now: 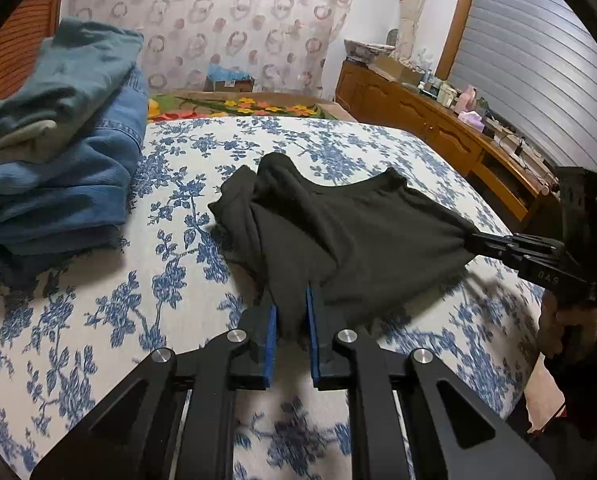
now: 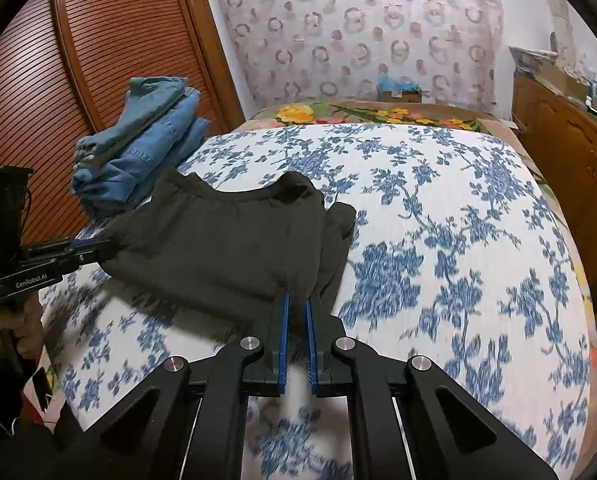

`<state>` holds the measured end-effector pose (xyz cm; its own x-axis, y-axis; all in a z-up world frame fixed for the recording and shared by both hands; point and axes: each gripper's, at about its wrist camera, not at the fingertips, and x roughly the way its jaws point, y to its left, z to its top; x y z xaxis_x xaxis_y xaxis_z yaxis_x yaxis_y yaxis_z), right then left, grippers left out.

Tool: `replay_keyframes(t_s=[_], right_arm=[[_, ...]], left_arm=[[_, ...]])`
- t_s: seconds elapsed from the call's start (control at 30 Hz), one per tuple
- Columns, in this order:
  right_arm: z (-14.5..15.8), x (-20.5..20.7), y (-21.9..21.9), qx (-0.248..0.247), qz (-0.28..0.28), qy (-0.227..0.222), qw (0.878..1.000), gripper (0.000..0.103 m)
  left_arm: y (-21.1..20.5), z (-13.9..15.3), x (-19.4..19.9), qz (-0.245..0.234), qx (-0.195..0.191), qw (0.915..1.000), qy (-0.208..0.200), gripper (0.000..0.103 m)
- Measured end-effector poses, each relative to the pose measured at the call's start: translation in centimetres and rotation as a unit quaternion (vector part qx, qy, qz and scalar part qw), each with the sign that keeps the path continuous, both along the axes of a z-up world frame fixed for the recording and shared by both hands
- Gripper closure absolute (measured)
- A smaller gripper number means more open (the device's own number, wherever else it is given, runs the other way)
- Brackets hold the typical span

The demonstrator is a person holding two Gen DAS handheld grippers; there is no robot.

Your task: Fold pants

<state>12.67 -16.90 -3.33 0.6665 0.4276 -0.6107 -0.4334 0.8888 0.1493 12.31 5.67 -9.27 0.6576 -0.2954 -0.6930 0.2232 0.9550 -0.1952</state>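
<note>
Black pants (image 1: 338, 224) are bunched in a half-folded heap on the floral bedspread (image 1: 98, 320), just right of the stack of jeans (image 1: 66, 184). Left gripper (image 1: 291, 308) has its blue pads (image 1: 272, 332) narrowed to a small gap, pinching a fold at the near edge of the pants. Right gripper (image 2: 297, 312) does the same on the pants' opposite near corner, pads (image 2: 284, 320) almost closed on cloth. The pants hang stretched between them, partly lifted off the bedspread
</note>
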Motion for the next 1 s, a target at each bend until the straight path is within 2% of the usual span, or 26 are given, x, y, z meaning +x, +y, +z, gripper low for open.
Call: replay_keyframes(t_s=[0.43,0.7,1.0], right_arm=[[1.2,-5.9,-1.8,0.013,0.012,-0.011,1.0,0.096],[1.4,-7.3,-2.2,0.001,0.014,-0.024,1.0,0.096],[1.0,-8.4,-2.6,0.005,0.016,-0.016,1.0,0.096]], left_arm=[[-2.2,1.2,-5.6,-0.013,0.021,0.9996,-0.015,0.089],[-3.1,1.5,-6.8,-0.02,0.026,0.9993,-0.016,0.089],[-3.2,1.3,-8.2,-0.026,0.024,0.9993,-0.011,0.089]])
